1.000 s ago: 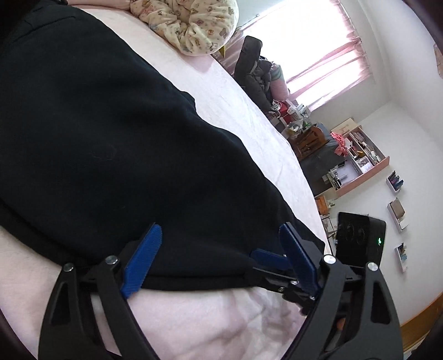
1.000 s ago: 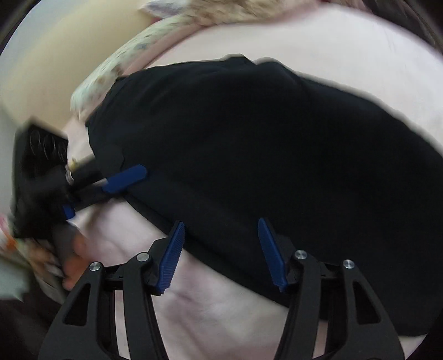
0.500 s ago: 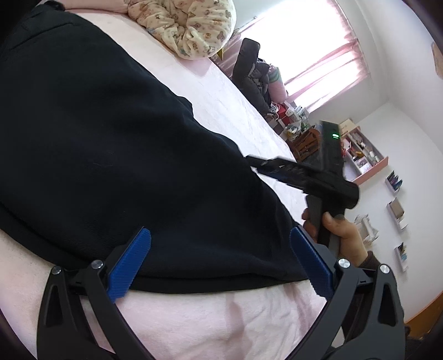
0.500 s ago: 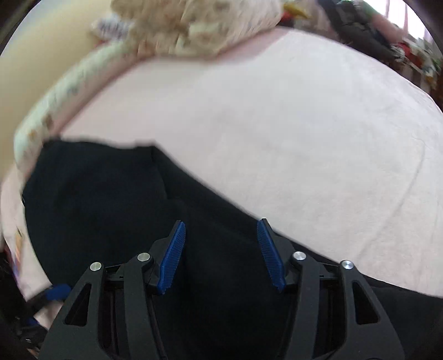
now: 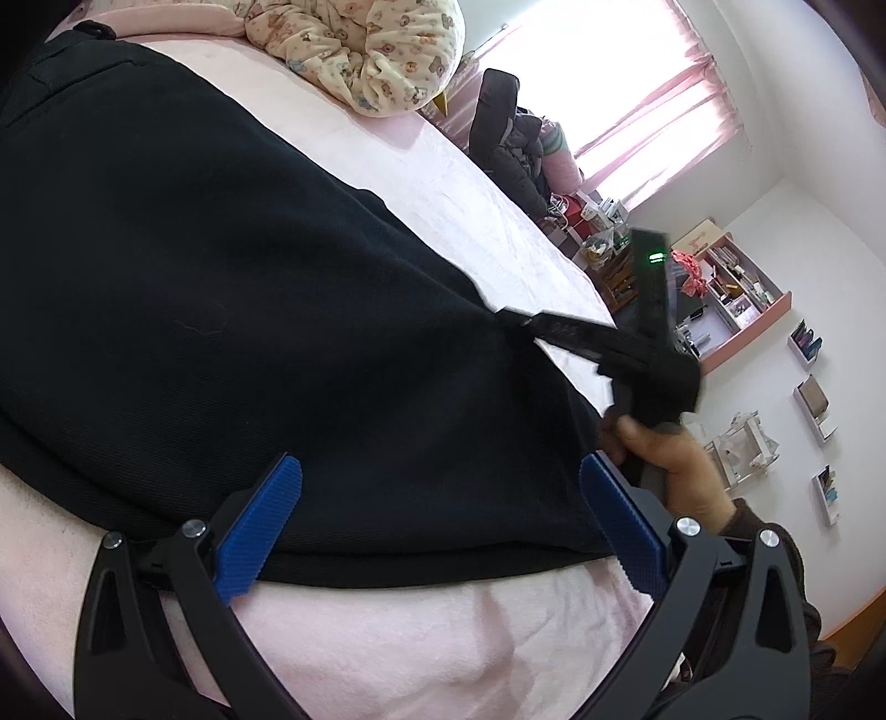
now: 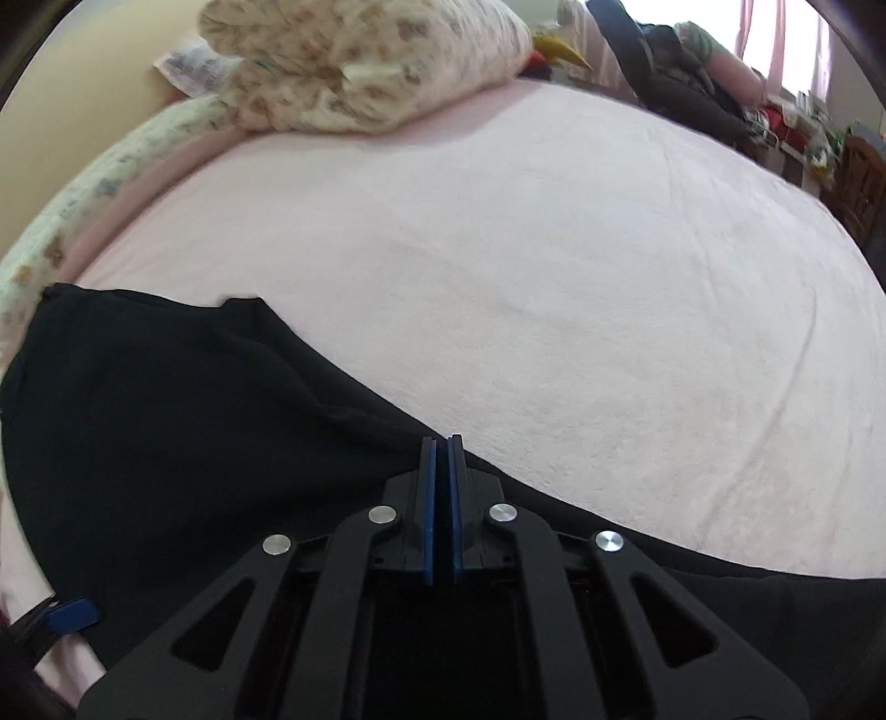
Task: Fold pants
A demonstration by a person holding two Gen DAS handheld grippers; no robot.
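Black pants [image 5: 249, 310] lie spread on a pink bed sheet [image 5: 421, 653]. My left gripper [image 5: 437, 526] is open, its blue pads on either side of the pants' near hem, low over the fabric. In the left wrist view my right gripper [image 5: 520, 322] reaches in from the right, its tips at the pants' far edge. In the right wrist view that gripper [image 6: 441, 443] is shut on the edge of the pants [image 6: 194, 432], where black cloth meets the sheet [image 6: 554, 277].
A patterned quilt [image 5: 365, 50] is bunched at the head of the bed; it also shows in the right wrist view [image 6: 360, 61]. A chair heaped with dark clothes [image 5: 509, 144], a bright window with pink curtains [image 5: 626, 105] and shelves [image 5: 736, 299] stand beyond the bed's far side.
My right gripper has swung from the near hem to the pants' far edge and shut on it. My left gripper has opened wider and stayed near the hem.
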